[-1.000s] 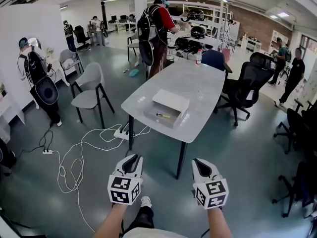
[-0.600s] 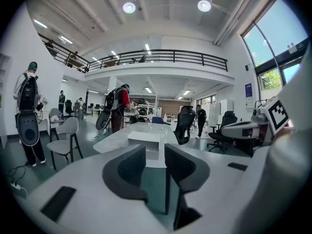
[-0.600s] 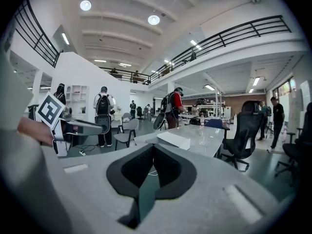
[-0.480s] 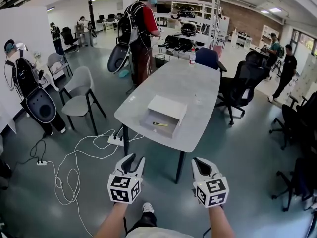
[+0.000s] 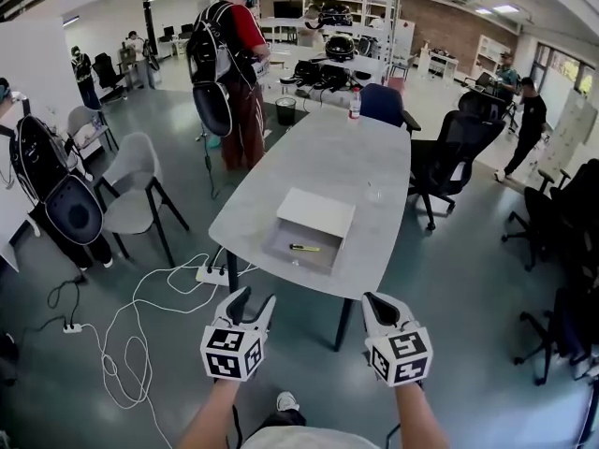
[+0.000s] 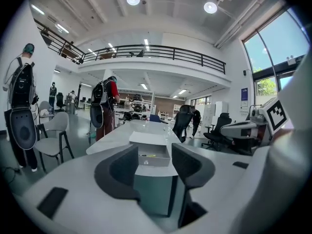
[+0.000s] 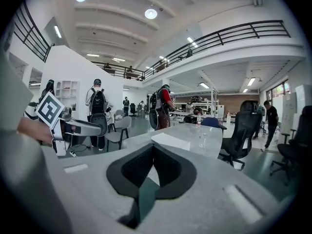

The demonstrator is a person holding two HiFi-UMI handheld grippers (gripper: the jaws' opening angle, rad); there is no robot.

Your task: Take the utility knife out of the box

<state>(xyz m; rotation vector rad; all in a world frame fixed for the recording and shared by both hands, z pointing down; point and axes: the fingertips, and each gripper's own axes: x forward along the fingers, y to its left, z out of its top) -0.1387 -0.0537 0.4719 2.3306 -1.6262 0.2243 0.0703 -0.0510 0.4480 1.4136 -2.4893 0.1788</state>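
Note:
A white box (image 5: 318, 215) lies near the front end of the grey table (image 5: 328, 162), its tray (image 5: 302, 255) slid out toward me. A yellow utility knife (image 5: 304, 248) rests in that tray and also shows as the utility knife (image 6: 146, 155) in the left gripper view. Both grippers hover above the floor, short of the table's near edge. My left gripper (image 5: 253, 304) is open; its jaws have just been opening and nothing is between them. My right gripper (image 5: 379, 301) is shut and empty, its tips meeting in the right gripper view (image 7: 152, 147).
White cables and a power strip (image 5: 208, 274) trail over the floor left of the table. A grey chair (image 5: 131, 190) stands to the left, black office chairs (image 5: 451, 152) to the right. A person with a backpack (image 5: 225, 73) stands at the table's far end. A glass (image 5: 374, 193) sits on the table.
The table and box have come closer as both grippers moved toward them. The left gripper's jaws went from shut to open. The right gripper stayed shut.

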